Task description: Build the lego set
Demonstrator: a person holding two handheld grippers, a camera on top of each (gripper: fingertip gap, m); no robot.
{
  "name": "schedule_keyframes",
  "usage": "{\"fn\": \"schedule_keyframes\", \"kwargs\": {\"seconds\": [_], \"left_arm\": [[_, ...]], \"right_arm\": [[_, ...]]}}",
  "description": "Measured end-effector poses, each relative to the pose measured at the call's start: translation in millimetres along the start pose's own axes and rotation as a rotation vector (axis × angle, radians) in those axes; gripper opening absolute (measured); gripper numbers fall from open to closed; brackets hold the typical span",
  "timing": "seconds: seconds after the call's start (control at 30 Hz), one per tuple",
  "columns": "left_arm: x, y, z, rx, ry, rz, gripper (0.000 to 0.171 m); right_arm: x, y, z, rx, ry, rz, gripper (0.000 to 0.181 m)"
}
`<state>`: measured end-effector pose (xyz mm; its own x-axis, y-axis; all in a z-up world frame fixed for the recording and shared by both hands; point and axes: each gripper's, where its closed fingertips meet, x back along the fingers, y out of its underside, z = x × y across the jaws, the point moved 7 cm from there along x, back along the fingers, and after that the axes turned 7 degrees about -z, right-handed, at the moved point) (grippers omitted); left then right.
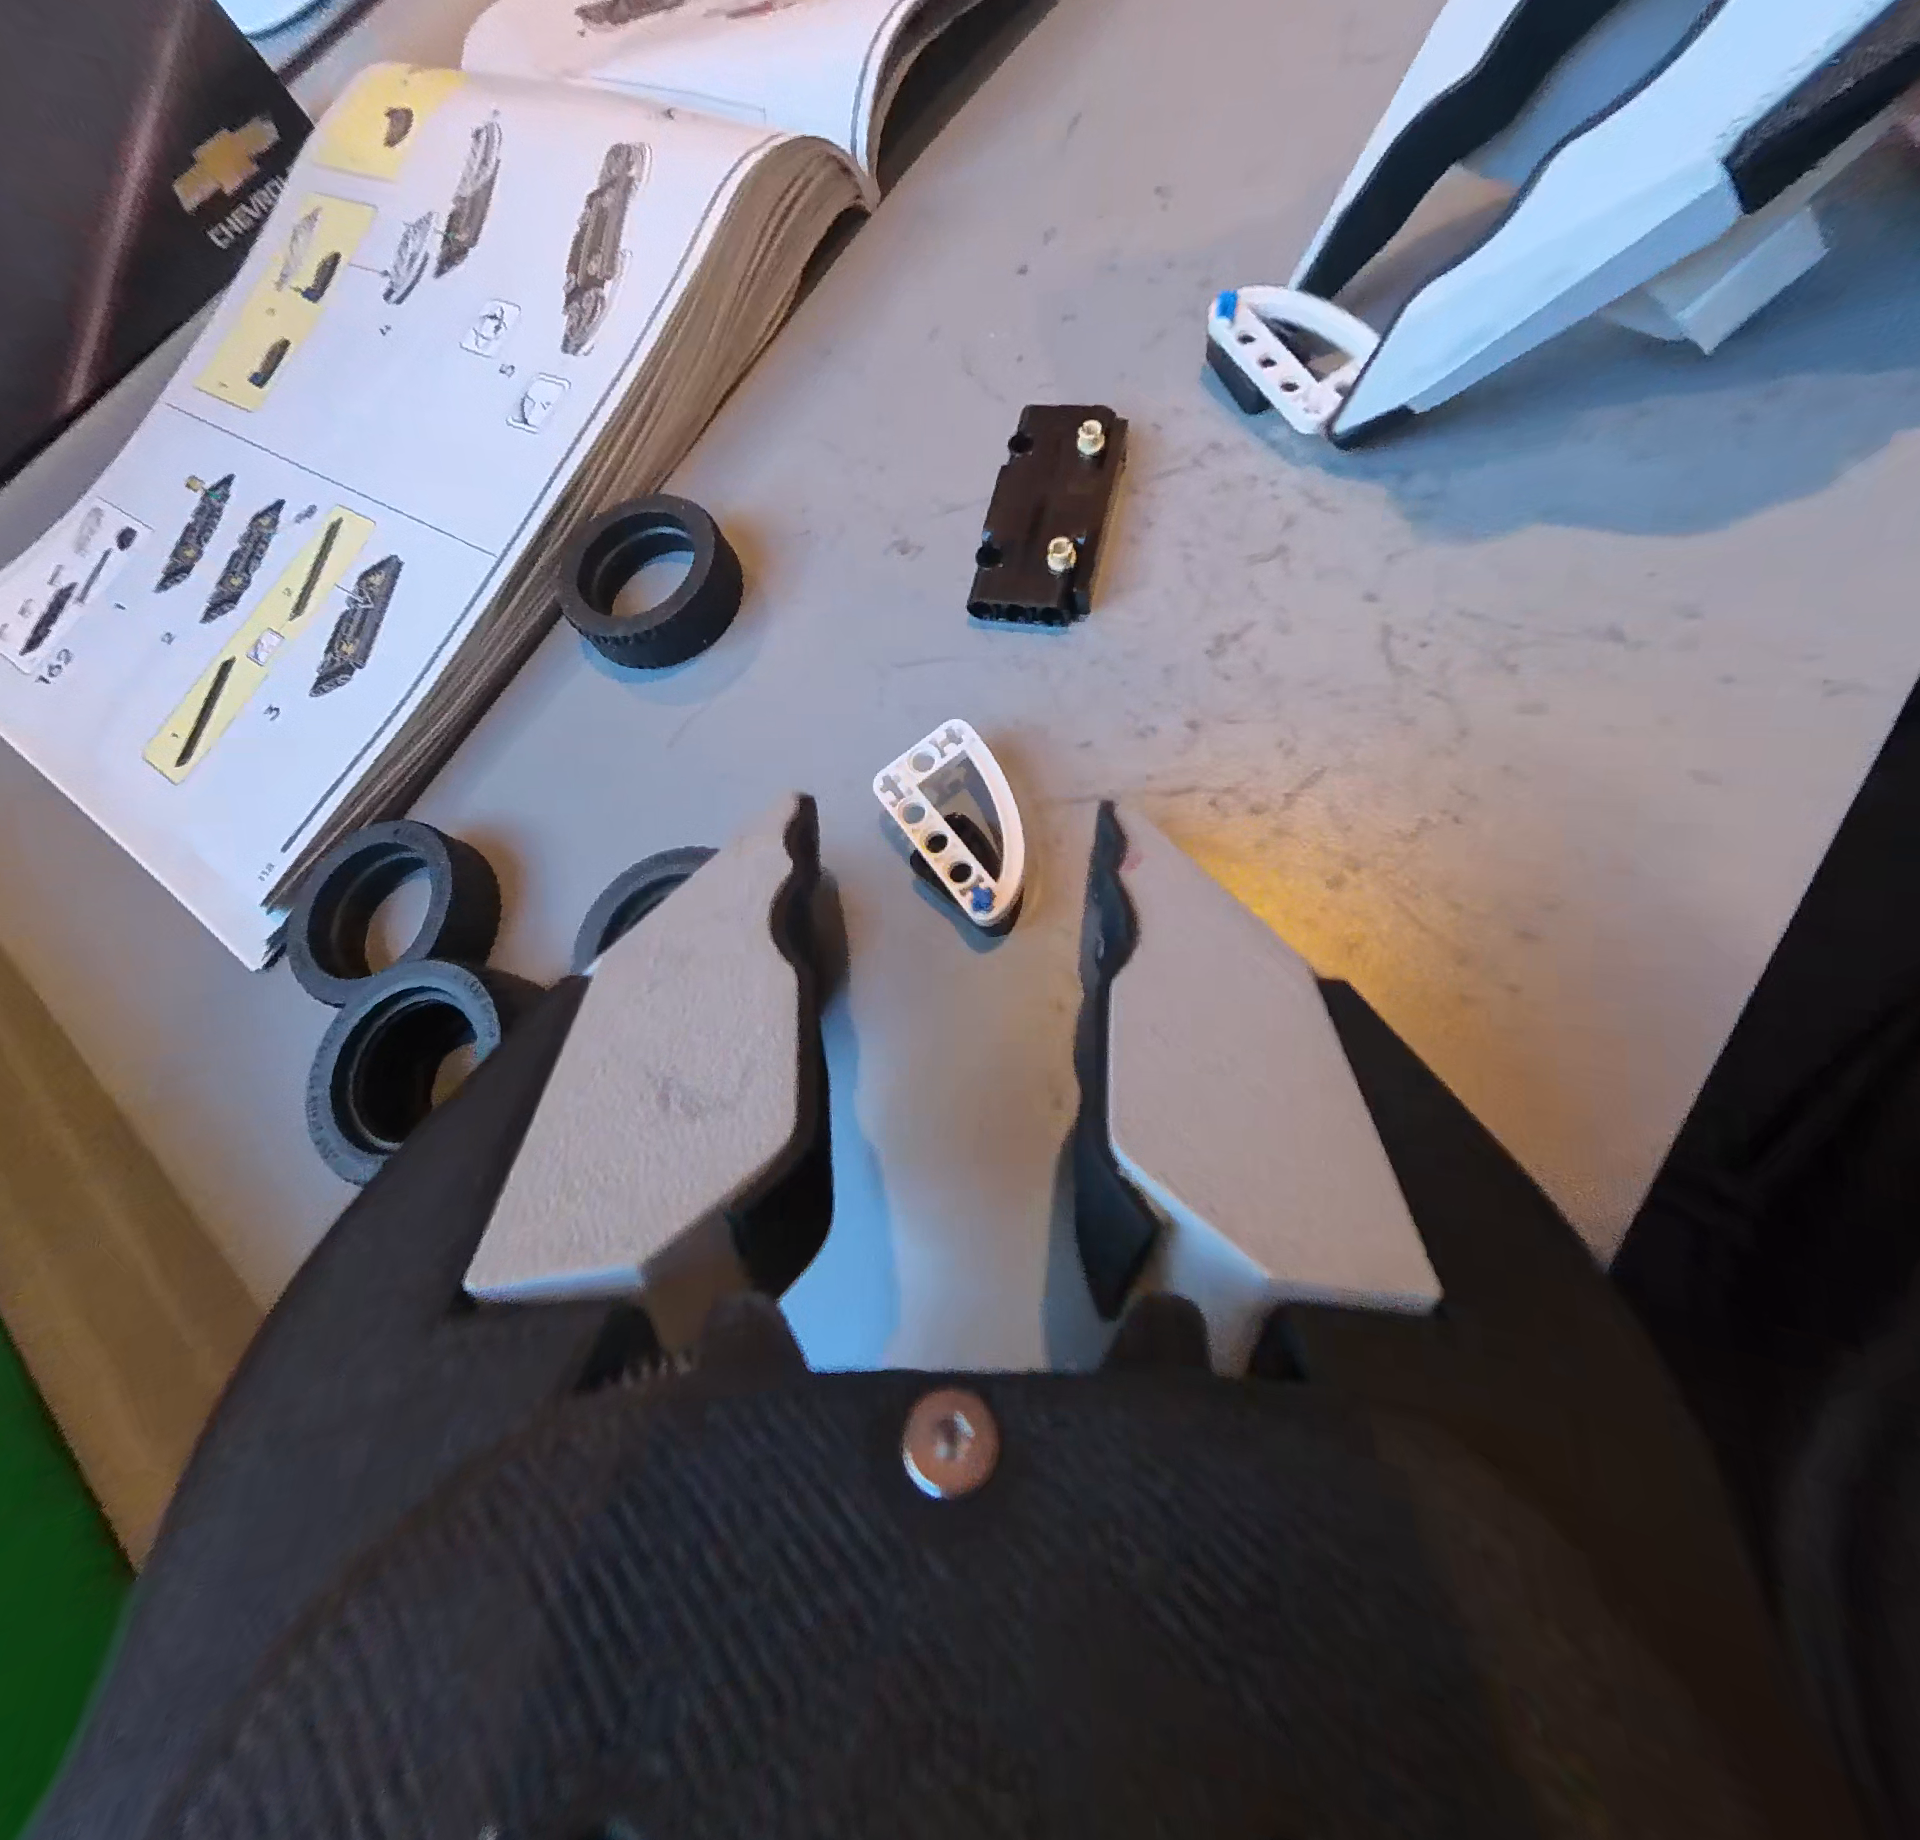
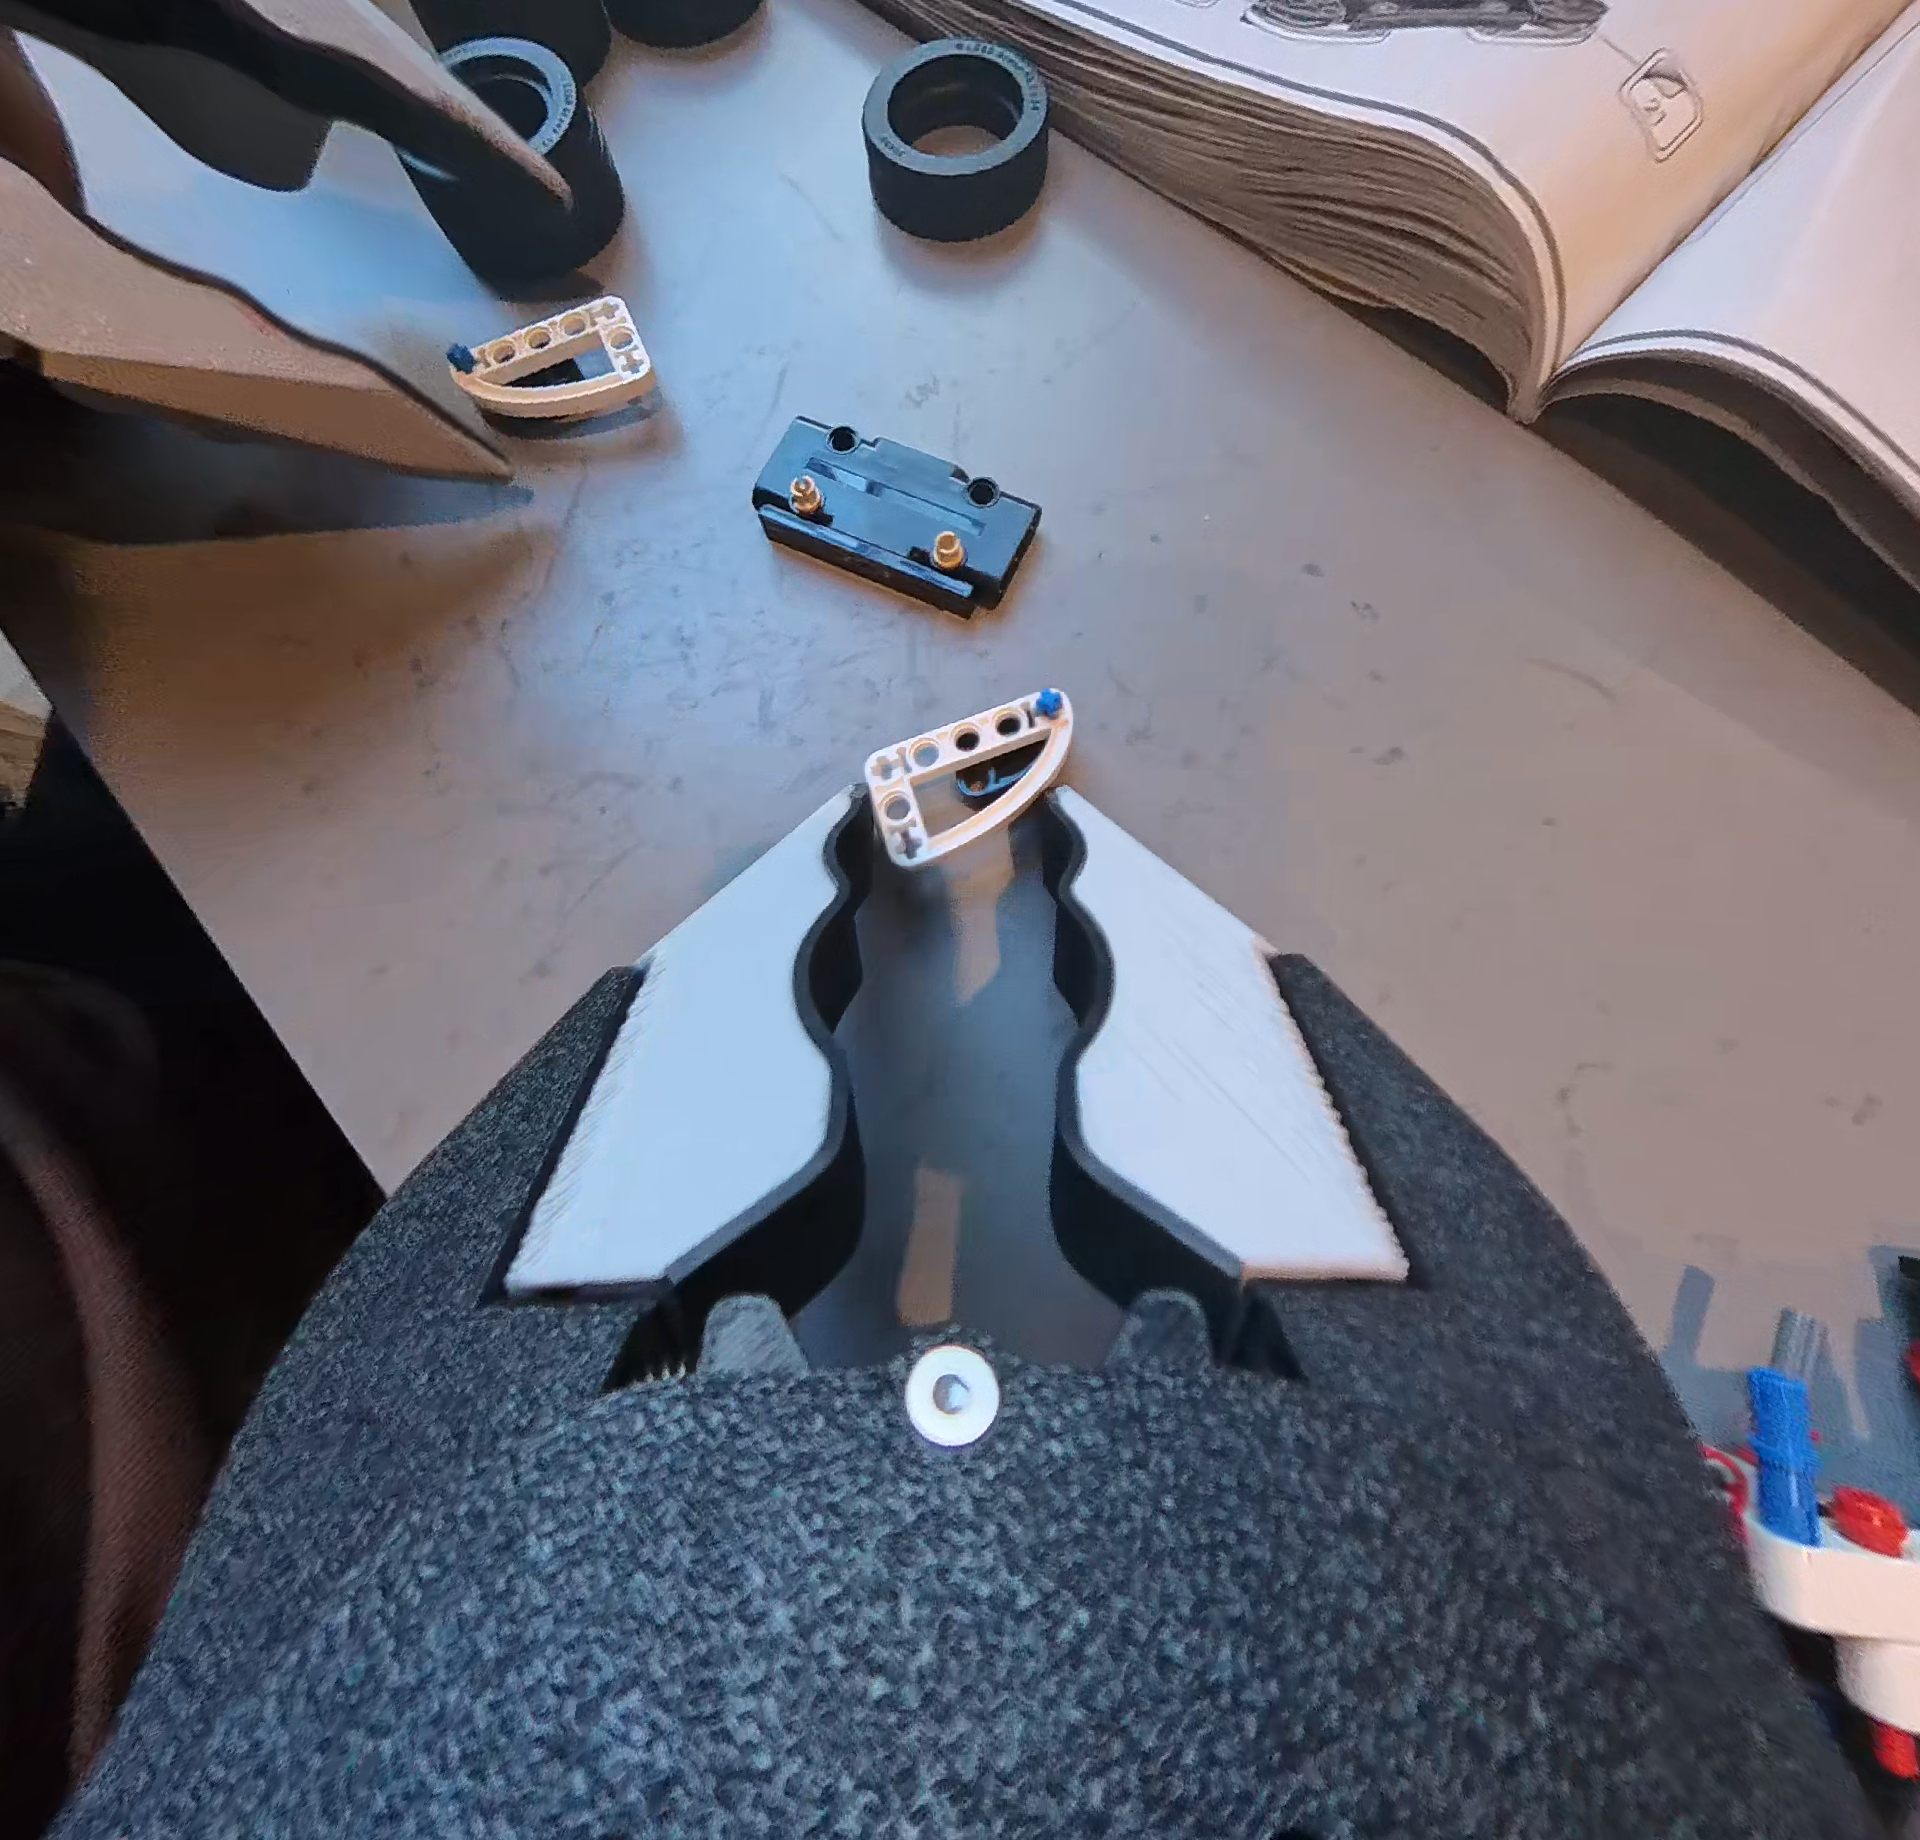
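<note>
In the left wrist view, the left gripper [image 1: 956, 824] hangs low over the grey table [image 1: 1351, 710], jaws spread wide and holding nothing, with a white curved panel [image 1: 954, 822] lying between and just beyond the tips; its long axis runs near to far, the blue pin at the near end. A black block [image 1: 1049, 521] with two tan pins lies farther off, black tyres [image 1: 652, 579] to the left beside the open instruction booklet [image 1: 364, 419]. At far right the right gripper [image 1: 1340, 377] meets a second white panel [image 1: 1288, 356]. In the right wrist view, the right gripper [image 2: 961, 798] pinches that panel [image 2: 971, 777] at its broad end, tilted up, the long axis slanting from near left to far right, the blue pin pointing away toward the block [image 2: 899, 514]. The step appears to be gathering the two matching panels; the next move likely calls for the left jaws to close on theirs, then seat each panel on the block's pins.
</note>
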<state>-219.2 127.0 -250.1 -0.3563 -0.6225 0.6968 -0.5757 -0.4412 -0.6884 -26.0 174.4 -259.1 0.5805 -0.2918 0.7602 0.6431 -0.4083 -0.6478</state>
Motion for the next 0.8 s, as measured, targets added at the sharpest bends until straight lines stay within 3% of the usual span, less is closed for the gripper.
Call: {"fn": "schedule_keyframes", "kwargs": {"seconds": [0.33, 0.6, 0.8], "left_arm": [[-7.9, 2.7, -2.3, 0.055, 0.094, -0.070, 0.047], [-8.6, 2.4, 1.1, 0.053, 0.193, -0.075, 0.028], [-9.3, 0.2, 4.9, 0.014, 0.224, -0.066, 0.039]], "right_arm": [[-0.3, -0.6, 6.3, -0.046, 0.008, 0.005, 0.032], [-0.2, -0.4, 6.7, -0.048, 0.004, 0.008, 0.031], [0.1, -0.6, 6.1, -0.041, 0.009, 0.011, 0.030]]}}
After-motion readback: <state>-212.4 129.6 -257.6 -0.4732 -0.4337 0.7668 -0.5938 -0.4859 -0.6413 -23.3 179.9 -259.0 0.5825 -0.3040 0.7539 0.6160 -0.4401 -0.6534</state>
